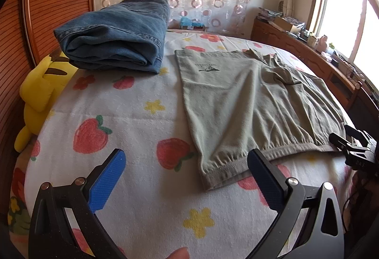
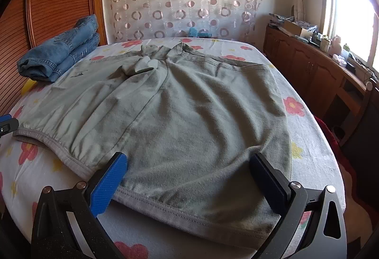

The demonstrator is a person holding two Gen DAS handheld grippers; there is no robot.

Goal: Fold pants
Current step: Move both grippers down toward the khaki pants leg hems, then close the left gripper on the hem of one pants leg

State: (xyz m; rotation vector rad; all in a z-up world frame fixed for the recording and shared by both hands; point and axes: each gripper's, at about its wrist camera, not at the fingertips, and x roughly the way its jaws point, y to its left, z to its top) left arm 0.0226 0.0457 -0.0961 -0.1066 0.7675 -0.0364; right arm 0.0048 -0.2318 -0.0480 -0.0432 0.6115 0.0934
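Observation:
Grey-green pants (image 1: 248,102) lie spread flat on the bed, elastic waistband toward me. In the right wrist view the same pants (image 2: 189,112) fill the middle of the bed. My left gripper (image 1: 187,164) is open above the sheet by the waistband's left corner, its right finger at the band's edge. My right gripper (image 2: 189,167) is open, hovering over the near hem of the pants with cloth between its spread fingers but not pinched. The right gripper (image 1: 353,145) also shows at the pants' right edge in the left wrist view.
Folded blue jeans (image 1: 118,38) sit at the bed's far left by the wooden headboard (image 1: 47,10). A yellow plush toy (image 1: 40,93) lies beside them. A wooden dresser (image 2: 319,64) with clutter runs along the window on the right. The strawberry sheet (image 1: 132,131) covers the bed.

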